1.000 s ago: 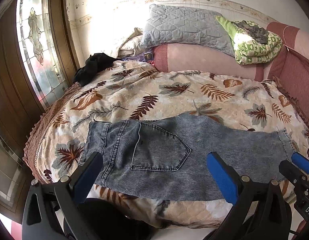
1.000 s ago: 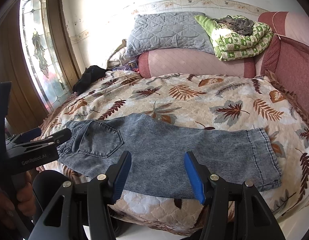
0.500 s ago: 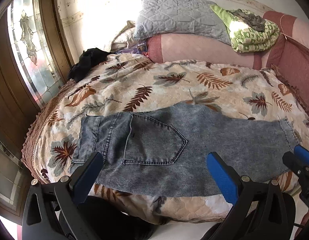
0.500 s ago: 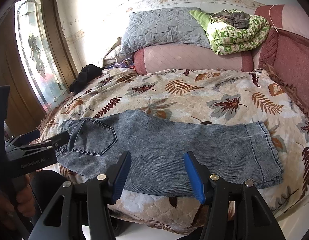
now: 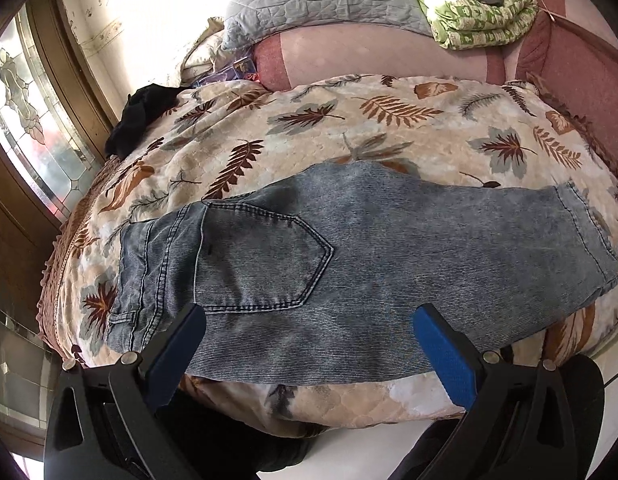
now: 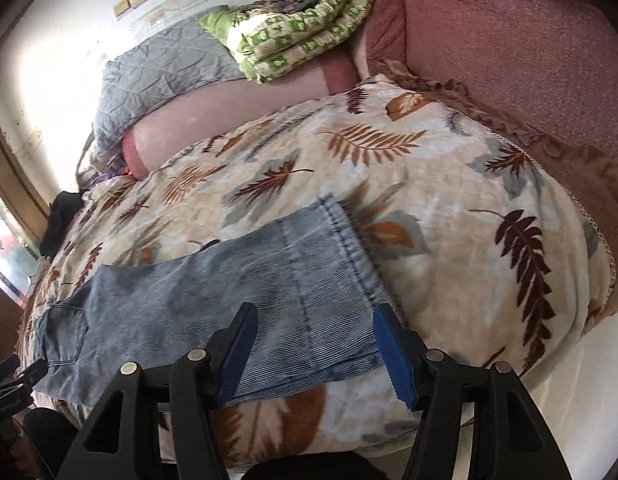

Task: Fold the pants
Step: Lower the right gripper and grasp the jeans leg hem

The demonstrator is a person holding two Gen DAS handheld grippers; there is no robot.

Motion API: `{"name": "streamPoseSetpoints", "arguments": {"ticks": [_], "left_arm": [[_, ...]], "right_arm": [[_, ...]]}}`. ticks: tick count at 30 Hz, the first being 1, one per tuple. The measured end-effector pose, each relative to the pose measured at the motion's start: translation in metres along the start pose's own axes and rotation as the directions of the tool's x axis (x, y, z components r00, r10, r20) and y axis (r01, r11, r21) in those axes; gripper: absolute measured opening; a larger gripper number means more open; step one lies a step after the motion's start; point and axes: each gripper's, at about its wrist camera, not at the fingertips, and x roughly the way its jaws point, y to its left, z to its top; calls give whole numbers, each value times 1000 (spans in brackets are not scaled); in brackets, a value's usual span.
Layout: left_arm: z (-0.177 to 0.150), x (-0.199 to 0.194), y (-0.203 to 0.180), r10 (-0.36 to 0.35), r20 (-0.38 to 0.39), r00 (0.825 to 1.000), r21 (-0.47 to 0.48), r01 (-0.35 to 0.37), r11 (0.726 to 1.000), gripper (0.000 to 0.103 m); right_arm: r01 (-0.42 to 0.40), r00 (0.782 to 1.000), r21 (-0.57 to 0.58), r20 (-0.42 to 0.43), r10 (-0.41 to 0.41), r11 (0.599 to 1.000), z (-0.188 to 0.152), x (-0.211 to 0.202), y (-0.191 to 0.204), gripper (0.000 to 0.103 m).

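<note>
Hovering spread-fingered over the jeans [image 5: 349, 264]: left gripper [image 5: 309, 344], right gripper [image 6: 313, 344].

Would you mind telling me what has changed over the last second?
Both hand-held grippers moved closer: the left hand-held gripper toward the jeans' waist and pocket, the right hand-held gripper swinging toward the hem end. Both remain open, holding nothing. The jeans stay flat on the bedspread.

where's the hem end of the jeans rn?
Right wrist view: the hem lies flat on the leaf-print bedspread, just beyond the open right gripper.
</note>
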Motion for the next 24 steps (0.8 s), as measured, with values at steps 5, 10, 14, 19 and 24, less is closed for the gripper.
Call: {"name": "streamPoseSetpoints", "arguments": {"ticks": [5, 10, 14, 19, 24], "left_arm": [[-1, 4, -6, 13, -14, 1000, 25, -12, 1000, 103], [-1, 5, -5, 20, -15, 1000, 19, -19, 1000, 103], [-1, 4, -3, 9, -10, 1000, 12, -9, 1000, 103], [-2, 2, 1, 2, -5, 1000, 10, -2, 1000, 103], [-2, 0, 15, -2, 1, 1000, -34, 2, 999, 103]], "right_arm": [[38, 998, -17, -46, -39, 999, 9, 31, -33, 65], [-43, 992, 46, -119, 48, 998, 13, 66, -59, 68], [-70, 987, 36, -143, 74, 997, 22, 72, -51, 70], [-48, 982, -63, -188, 36, 997, 20, 82, -23, 70], [34, 980, -145, -190, -62, 989, 19, 79, -13, 22]]}}
